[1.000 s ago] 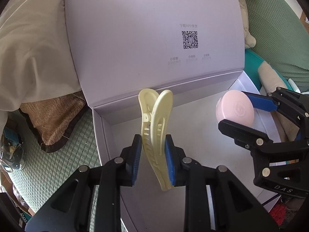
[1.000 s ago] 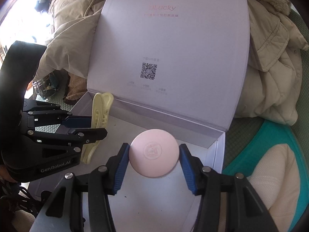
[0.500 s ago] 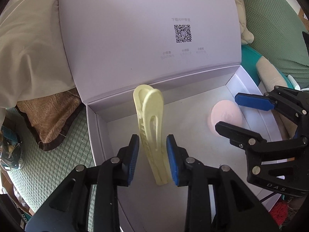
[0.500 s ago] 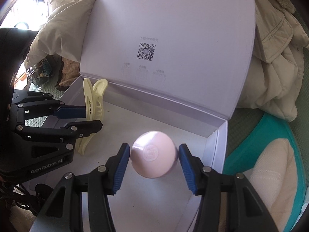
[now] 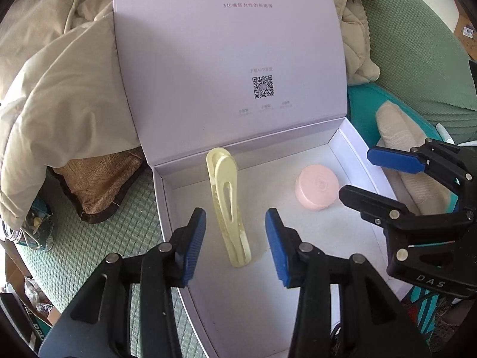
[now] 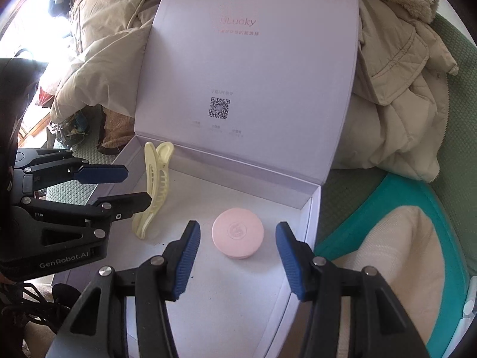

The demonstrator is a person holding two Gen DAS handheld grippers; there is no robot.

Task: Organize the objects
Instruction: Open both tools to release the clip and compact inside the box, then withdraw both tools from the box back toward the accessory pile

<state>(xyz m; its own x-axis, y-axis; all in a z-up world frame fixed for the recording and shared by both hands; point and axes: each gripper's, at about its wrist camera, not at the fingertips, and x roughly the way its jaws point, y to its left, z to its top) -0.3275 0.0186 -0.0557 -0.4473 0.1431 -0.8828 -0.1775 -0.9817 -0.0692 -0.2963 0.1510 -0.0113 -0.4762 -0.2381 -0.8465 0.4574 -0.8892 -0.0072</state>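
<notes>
Left wrist view: box lid point(image 5: 226, 59) reads "ULucky"; left jaws opening around the hair clip point(image 5: 228, 205); right jaws apart.

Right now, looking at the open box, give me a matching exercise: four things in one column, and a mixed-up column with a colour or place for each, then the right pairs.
Things:
1. hair clip
2. round case
3. box lid
4. jacket

Descriptions:
A. pink, lying flat on the box floor
B. pale yellow, on the box floor between the left gripper's opening fingers
C. beige, bunched behind the box
D. lilac, standing open, printed with a QR code

Pairs: 1-B, 2-A, 3-D, 4-C
</notes>
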